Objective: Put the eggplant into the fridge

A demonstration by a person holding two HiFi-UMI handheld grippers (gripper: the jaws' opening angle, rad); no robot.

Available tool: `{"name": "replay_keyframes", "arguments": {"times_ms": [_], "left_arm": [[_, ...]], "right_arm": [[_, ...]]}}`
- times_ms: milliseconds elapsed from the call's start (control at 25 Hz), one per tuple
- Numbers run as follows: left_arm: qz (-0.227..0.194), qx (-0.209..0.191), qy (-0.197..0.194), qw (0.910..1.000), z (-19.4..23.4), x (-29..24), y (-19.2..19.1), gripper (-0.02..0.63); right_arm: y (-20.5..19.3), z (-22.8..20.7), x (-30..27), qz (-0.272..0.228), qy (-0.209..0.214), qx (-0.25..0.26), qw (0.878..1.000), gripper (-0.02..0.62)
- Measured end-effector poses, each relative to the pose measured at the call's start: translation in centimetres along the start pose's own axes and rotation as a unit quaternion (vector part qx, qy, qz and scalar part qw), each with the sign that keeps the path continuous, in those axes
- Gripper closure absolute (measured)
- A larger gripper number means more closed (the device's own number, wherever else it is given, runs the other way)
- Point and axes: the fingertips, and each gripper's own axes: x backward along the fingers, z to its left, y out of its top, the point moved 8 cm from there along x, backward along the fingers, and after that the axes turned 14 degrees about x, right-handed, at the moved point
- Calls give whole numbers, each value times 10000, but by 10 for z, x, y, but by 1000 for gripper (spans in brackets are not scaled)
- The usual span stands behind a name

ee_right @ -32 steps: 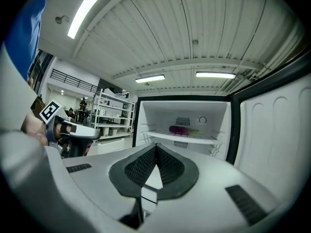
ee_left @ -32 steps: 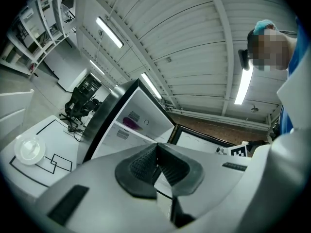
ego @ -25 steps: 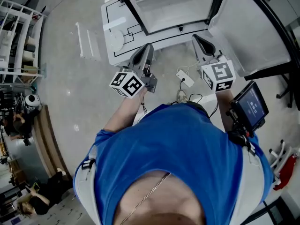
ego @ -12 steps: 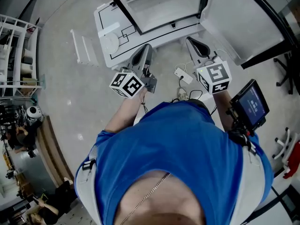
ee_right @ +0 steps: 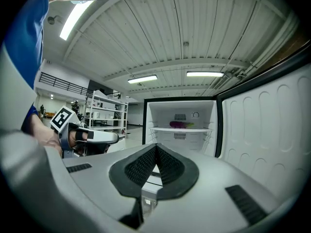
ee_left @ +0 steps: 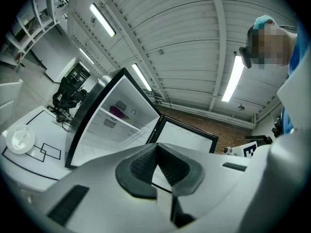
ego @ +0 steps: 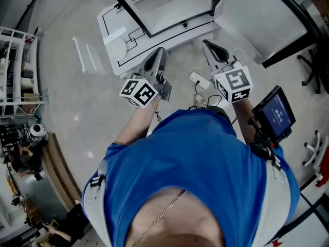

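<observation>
A purple eggplant [ee_right: 178,124] lies on the upper shelf inside the open fridge [ee_right: 181,113]; the left gripper view shows the eggplant [ee_left: 117,111] on that same shelf. My right gripper [ee_right: 156,148] is shut and holds nothing, pointing level at the fridge from a distance. My left gripper [ee_left: 156,148] is also shut and holds nothing. In the head view both grippers, left [ego: 161,52] and right [ego: 206,43], hang side by side in front of the fridge opening [ego: 169,6].
The fridge door [ego: 257,19] stands swung open at the right. A low white table [ego: 115,53] with black lines and a white plate [ego: 116,47] sits left of the fridge. A cable and plug [ego: 198,80] lie on the floor. White shelving [ego: 18,71] stands far left.
The fridge and table have slid up and left in the head view, as I back away. Both grippers stay shut and hold nothing.
</observation>
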Motion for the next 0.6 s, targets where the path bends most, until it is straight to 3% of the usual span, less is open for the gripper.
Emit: {"name": "replay_keyframes", "arguments": {"times_ms": [600], "left_arm": [[127,296,-426,9986,-1,-10,-4,598]], "right_arm": [[-8,-9,4,182,-242,-123,9995,591]]}}
